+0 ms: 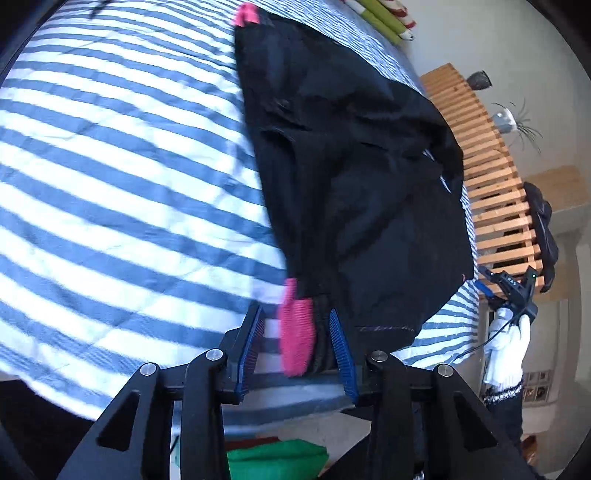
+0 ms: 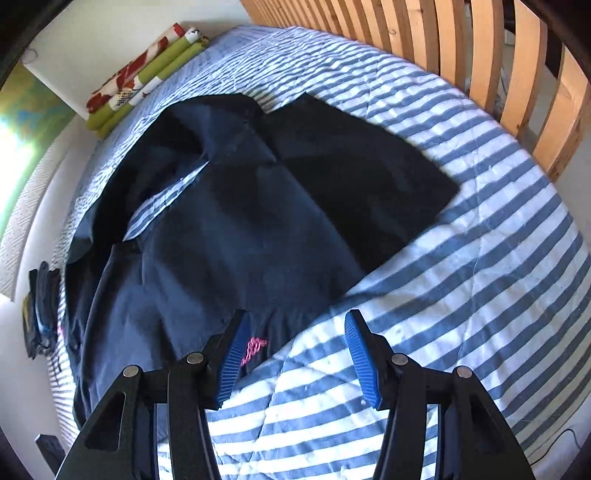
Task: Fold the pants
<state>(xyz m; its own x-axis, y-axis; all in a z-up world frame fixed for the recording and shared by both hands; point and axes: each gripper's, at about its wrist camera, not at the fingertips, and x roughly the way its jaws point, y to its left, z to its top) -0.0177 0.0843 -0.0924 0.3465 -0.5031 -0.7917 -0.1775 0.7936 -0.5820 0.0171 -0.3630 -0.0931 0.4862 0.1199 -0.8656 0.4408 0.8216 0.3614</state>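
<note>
Dark pants (image 1: 354, 177) lie spread and rumpled on a blue-and-white striped bedspread (image 1: 110, 184). One pink-trimmed end (image 1: 295, 332) sits between the blue pads of my left gripper (image 1: 298, 350), which is open around it without clamping. Another pink trim (image 1: 246, 14) shows at the far end. In the right wrist view the pants (image 2: 240, 221) cover the bed's middle. My right gripper (image 2: 297, 354) stands open at their near edge, its left pad (image 2: 232, 354) over the cloth by a pink embroidered mark (image 2: 253, 349), its right pad over bare bedspread (image 2: 461, 258).
A wooden slatted bed frame (image 2: 480, 66) runs along one side. Folded green and red-flowered cloth (image 2: 144, 74) lies at the bed's far corner. A gloved hand (image 1: 508, 343) holds the right gripper (image 1: 511, 291) past the bed's edge. Green fabric (image 1: 277, 461) lies below on the floor.
</note>
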